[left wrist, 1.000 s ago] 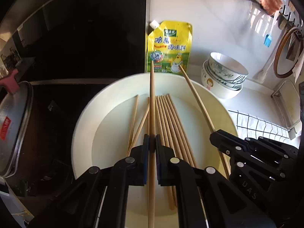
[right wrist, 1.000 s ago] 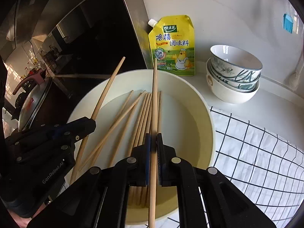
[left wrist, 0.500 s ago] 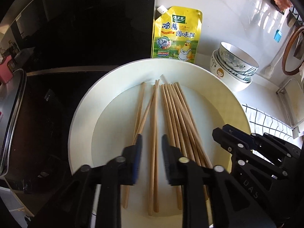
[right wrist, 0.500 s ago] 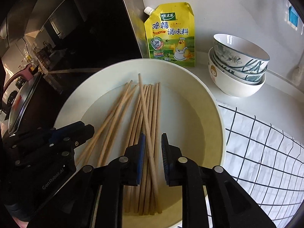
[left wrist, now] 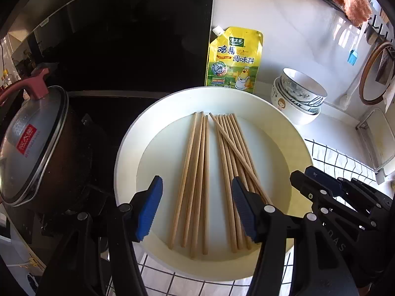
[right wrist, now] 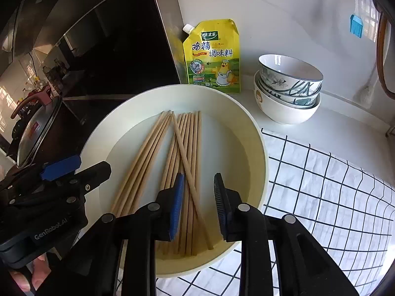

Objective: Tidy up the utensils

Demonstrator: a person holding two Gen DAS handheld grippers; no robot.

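Several wooden chopsticks (left wrist: pixel 197 172) lie in two loose bundles inside a wide cream bowl (left wrist: pixel 130 148); they also show in the right wrist view (right wrist: pixel 182 162), in the same bowl (right wrist: pixel 256 148). My left gripper (left wrist: pixel 196 209) is wide open and empty above the near ends of the left bundle. My right gripper (right wrist: pixel 198 207) is open and empty above the right bundle, where one chopstick lies crossed over the others. The right gripper shows at the lower right of the left wrist view (left wrist: pixel 333 197), and the left gripper at the left of the right wrist view (right wrist: pixel 56 180).
A yellow seasoning pouch (left wrist: pixel 234 59) leans on the wall behind the bowl. Stacked patterned bowls (right wrist: pixel 288 88) stand to the right. A lidded pot (left wrist: pixel 32 143) sits on the black hob at left. A checked cloth (right wrist: pixel 321 185) lies under the bowl and to its right.
Both grippers let go of the chopstick each held; those chopsticks now lie in the bowl. Both jaws have opened wider and the grippers have drawn back and up.
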